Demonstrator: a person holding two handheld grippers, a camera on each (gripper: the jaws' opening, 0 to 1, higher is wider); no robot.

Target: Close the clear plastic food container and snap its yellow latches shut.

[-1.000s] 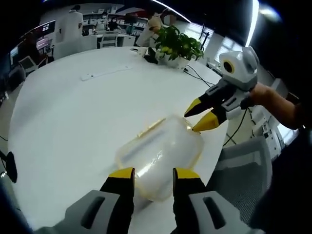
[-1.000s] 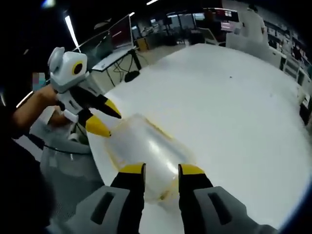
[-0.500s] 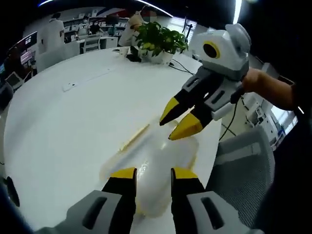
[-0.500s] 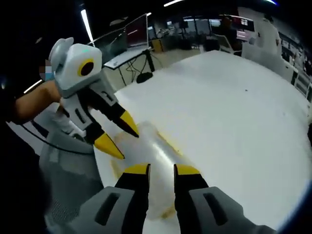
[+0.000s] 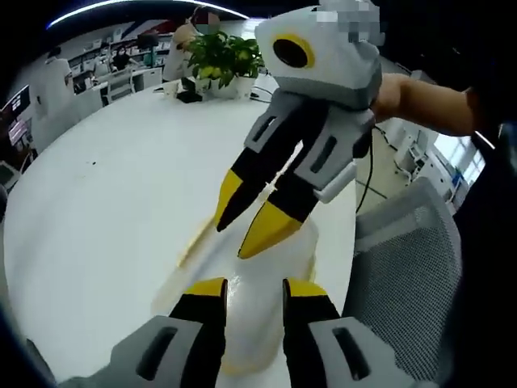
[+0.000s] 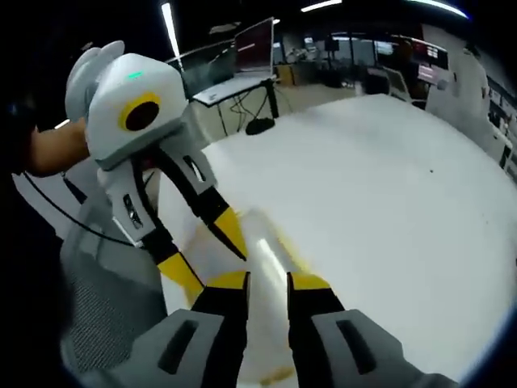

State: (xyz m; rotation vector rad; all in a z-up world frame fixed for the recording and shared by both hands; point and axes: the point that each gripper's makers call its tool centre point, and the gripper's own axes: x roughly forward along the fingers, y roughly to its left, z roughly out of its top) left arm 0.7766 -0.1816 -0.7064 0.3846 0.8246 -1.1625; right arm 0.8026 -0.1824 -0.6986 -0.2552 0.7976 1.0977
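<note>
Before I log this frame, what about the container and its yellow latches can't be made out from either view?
- Left gripper view: the container is blurred and partly covered by the right gripper and left gripper; latch state unreadable.
- Right gripper view: the container is motion-blurred, its near end behind the right gripper, its left side behind the left gripper; lid seating unclear.

clear plastic container (image 5: 258,295) (image 6: 262,267), lid on, lies flat near white table edge; yellow latch (image 5: 190,250) along side.
</note>
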